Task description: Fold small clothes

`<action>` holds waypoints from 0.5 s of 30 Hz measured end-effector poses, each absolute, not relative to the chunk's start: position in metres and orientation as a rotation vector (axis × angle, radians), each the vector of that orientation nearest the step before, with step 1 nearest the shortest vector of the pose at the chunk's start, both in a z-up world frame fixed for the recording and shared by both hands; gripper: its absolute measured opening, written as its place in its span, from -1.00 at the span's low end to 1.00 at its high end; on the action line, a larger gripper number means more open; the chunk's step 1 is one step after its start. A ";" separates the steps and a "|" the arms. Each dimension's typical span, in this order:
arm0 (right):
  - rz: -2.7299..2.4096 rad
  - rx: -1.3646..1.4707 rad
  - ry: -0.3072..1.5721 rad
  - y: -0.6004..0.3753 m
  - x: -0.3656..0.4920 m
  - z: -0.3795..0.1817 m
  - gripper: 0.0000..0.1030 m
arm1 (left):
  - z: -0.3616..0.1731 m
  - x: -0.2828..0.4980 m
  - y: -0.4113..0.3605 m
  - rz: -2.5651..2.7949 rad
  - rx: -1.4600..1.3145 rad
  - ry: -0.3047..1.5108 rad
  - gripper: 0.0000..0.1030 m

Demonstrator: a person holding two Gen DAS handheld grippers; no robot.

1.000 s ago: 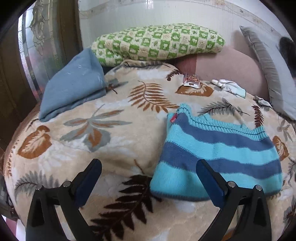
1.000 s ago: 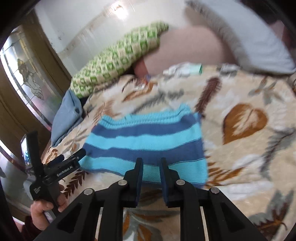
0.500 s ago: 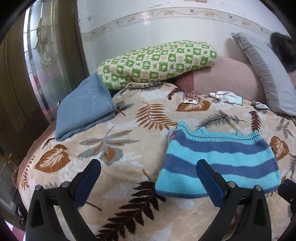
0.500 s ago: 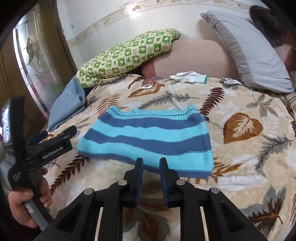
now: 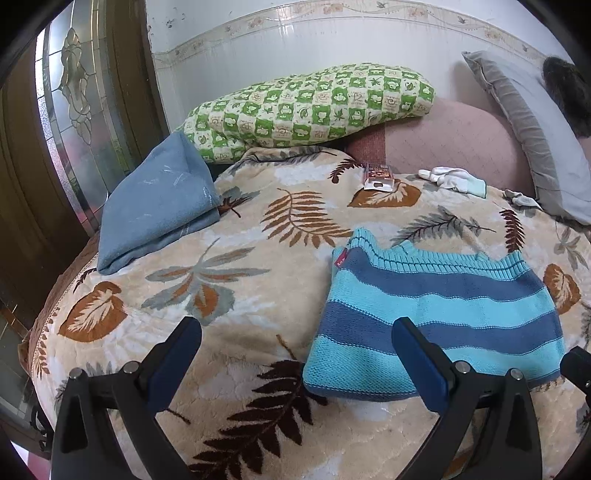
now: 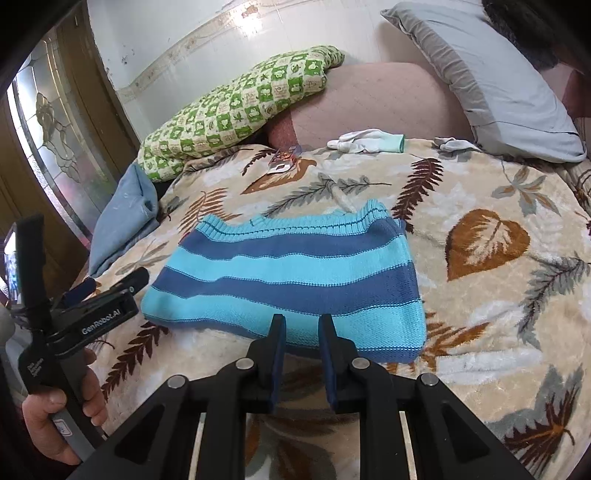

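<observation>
Sweater [image 6: 288,280]: folded flat on the bed [image 6: 498,302].
Left claw [image 5: 295,354]: spread wide, empty, beside the sweater's left end.
Right claw [image 6: 302,328]: narrow gap, gripping nothing, above the sweater's near edge.

We saw bright, even daylight, glare on the wall tiles [image 6: 207,33], sharp focus, soft shadows, and fisheye bending with dark corners.
</observation>
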State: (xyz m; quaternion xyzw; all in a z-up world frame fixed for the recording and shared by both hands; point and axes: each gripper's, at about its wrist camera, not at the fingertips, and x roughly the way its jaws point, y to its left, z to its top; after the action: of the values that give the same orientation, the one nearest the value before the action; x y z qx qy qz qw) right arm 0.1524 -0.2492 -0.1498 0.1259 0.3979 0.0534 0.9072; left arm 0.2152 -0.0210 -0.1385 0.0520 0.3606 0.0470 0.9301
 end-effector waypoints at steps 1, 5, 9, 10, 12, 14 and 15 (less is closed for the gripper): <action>0.108 0.256 0.816 -0.249 0.152 -0.149 -0.59 | -0.138 0.215 -0.022 0.094 0.109 0.737 0.99; 0.114 0.247 0.803 -0.246 0.151 -0.147 -0.59 | -0.135 0.212 -0.024 0.083 0.117 0.717 0.99; 0.119 0.244 0.789 -0.245 0.150 -0.144 -0.59 | -0.128 0.207 -0.025 0.079 0.117 0.698 0.99; 0.118 0.243 0.786 -0.245 0.150 -0.144 -0.59 | -0.127 0.206 -0.025 0.076 0.110 0.696 0.99; 0.115 0.241 0.780 -0.245 0.148 -0.142 -0.59 | -0.124 0.202 -0.024 0.078 0.100 0.688 0.99; 0.110 0.243 0.775 -0.247 0.147 -0.142 -0.59 | -0.121 0.198 -0.025 0.089 0.099 0.686 0.99; 0.107 0.246 0.774 -0.248 0.146 -0.142 -0.59 | -0.120 0.195 -0.025 0.094 0.096 0.686 0.99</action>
State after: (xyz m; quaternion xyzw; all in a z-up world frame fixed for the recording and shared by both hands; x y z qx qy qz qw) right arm 0.1464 -0.2475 -0.1416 0.1195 0.3761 0.0522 0.9174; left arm 0.1954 -0.0247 -0.1197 0.0471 0.3358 0.0459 0.9396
